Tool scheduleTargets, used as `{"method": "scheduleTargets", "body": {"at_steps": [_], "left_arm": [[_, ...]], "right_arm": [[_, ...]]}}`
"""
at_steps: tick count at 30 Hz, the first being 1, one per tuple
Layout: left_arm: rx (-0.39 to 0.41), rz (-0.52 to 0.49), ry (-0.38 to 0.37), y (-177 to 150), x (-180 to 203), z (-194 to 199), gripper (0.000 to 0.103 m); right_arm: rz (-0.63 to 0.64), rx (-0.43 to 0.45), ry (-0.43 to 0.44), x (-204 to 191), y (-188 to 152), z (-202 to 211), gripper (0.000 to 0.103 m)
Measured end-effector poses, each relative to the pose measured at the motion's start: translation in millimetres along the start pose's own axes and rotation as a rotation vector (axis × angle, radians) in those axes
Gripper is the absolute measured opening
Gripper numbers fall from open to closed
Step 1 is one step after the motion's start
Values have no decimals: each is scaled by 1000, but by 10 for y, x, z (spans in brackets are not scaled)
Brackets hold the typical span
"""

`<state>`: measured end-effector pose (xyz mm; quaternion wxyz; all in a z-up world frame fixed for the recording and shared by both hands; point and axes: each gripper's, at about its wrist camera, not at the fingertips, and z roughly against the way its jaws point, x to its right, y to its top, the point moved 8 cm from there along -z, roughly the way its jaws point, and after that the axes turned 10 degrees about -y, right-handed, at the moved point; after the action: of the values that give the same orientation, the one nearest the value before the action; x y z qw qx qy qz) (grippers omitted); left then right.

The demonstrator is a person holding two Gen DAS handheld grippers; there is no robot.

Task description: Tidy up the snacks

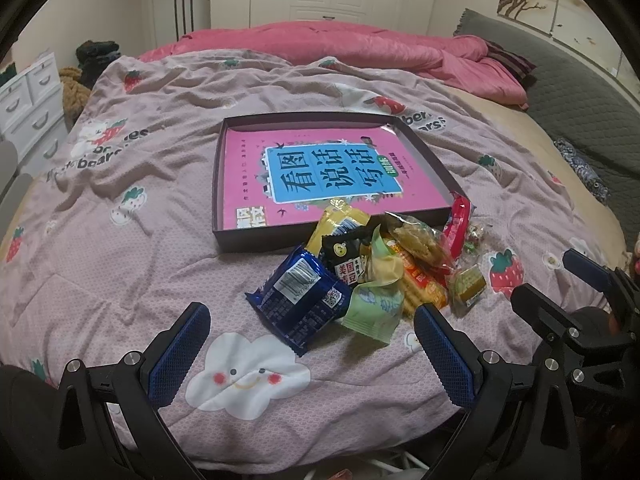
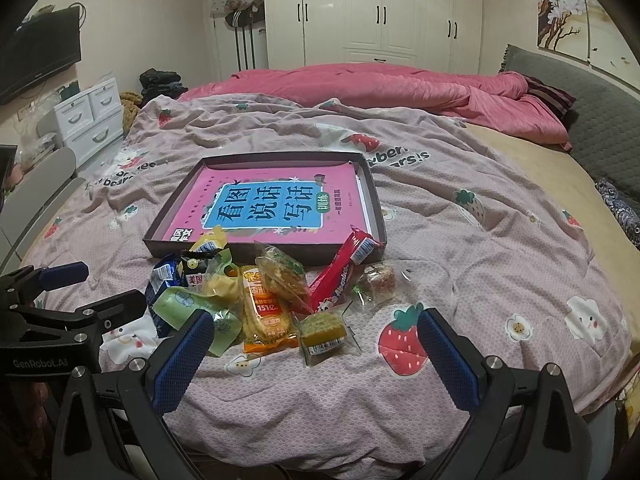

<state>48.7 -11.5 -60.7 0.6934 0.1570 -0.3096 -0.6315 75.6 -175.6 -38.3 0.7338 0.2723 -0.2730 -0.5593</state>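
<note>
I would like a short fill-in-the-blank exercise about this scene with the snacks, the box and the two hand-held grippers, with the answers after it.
1. The shallow dark box holds a book with a ____ cover.
2. The long red snack packet leans with one end on the box's ____ edge.
3. The snack pile lies on the ____, outside the box.
4. The left hand-held gripper and the right hand-held gripper are both ____.

Answers: pink; near; quilt; open

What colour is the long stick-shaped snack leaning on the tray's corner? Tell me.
Red wrapper with white lettering; the right wrist view shows it best.
</note>
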Motion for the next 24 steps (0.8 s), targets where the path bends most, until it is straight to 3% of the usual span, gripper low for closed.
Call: {"method": "scheduleTargets", "body": {"at_steps": [17,24], "left_arm": [[-46,111,1,-1,-323,-107,101],[-100,195,-23,-25,-510,-259,101]], "right_arm": [[-56,-52,10,101,-50,-123,102],[-85,-100,8,161,-100,-259,102]]}}
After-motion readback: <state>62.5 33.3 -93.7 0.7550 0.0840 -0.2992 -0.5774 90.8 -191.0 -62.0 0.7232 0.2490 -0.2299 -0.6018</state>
